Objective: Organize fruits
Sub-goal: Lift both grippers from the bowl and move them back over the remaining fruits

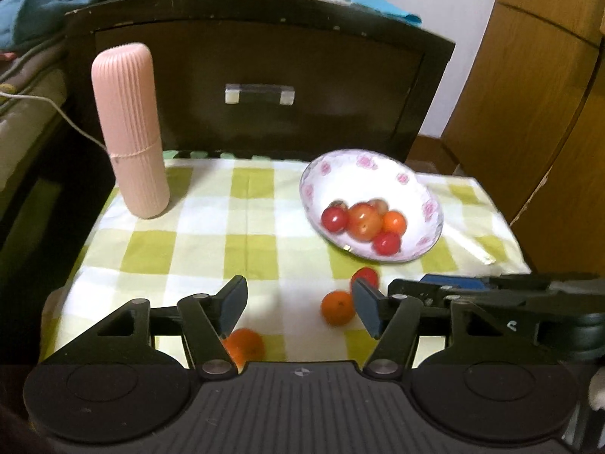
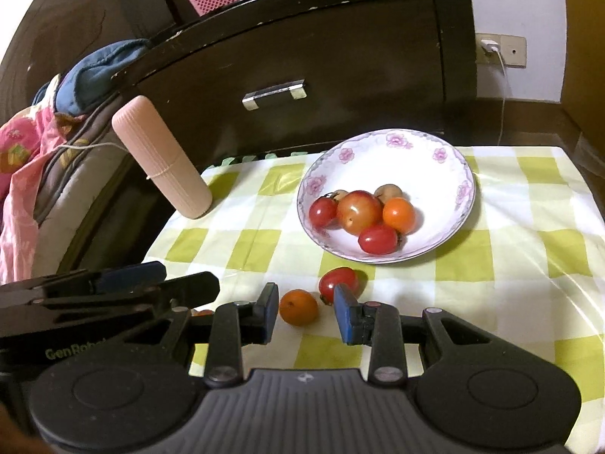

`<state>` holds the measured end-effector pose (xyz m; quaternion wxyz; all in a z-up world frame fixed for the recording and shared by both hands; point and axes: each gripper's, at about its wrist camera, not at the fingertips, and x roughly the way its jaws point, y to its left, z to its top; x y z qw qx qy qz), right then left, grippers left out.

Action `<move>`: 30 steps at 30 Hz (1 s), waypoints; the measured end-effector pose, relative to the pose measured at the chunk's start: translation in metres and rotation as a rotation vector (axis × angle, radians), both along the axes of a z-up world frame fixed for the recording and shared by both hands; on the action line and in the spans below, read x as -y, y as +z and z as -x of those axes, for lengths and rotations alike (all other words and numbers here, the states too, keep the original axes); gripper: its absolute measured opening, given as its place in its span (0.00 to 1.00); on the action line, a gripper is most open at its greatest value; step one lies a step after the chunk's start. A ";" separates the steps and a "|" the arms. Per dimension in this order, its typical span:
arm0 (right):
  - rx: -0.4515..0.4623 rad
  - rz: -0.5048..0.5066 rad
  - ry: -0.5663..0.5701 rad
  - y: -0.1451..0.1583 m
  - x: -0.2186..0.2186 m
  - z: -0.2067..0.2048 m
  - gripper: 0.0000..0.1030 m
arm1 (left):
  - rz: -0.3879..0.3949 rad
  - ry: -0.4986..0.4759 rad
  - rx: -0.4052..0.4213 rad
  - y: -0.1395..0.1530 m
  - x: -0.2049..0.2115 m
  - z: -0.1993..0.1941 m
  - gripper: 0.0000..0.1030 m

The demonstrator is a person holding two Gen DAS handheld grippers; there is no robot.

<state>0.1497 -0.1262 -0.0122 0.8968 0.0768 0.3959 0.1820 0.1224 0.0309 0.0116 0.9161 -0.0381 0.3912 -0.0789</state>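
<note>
Gathering the loose fruit into the plate looks like the step in hand: five or six pieces already lie in it, three remain on the cloth.

Nearest, the left tongs (image 1: 298, 304) stand spread and empty over the checked cloth (image 1: 211, 227) on the worktop, pitched steeply down. One orange fruit (image 1: 244, 346) sits low by their left finger. A second orange fruit (image 1: 337, 307) lies just beside the right finger, and a red tomato (image 1: 366, 276) just beyond it.

From the right wrist view, the right tongs (image 2: 304, 312) are narrowed with a gap left, gripping nothing. The second orange fruit (image 2: 298, 307) shows in that gap, and the red tomato (image 2: 338, 283) is just beyond the right pad.

My judgement: the next move calls for settling around one fruit and pinching gently, since round fruit rolls.

Farther back, the flowered plate (image 2: 378, 151) holds the gathered fruit. The pink ribbed case (image 1: 128, 128) stands upright at the far left, well apart.
</note>
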 end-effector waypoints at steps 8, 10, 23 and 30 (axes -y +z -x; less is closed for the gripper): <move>-0.032 0.037 0.016 -0.016 -0.005 -0.004 0.31 | -0.061 0.001 -0.093 -0.031 -0.018 0.004 0.67; -0.040 0.038 0.019 -0.019 -0.005 -0.004 0.31 | -0.076 -0.003 -0.111 -0.039 -0.022 0.006 0.67; -0.063 0.039 0.066 -0.026 -0.019 -0.004 0.31 | -0.065 -0.058 -0.110 -0.050 -0.026 0.008 0.70; -0.066 0.030 0.080 -0.025 -0.022 -0.001 0.31 | -0.069 -0.075 -0.089 -0.049 -0.024 0.007 0.71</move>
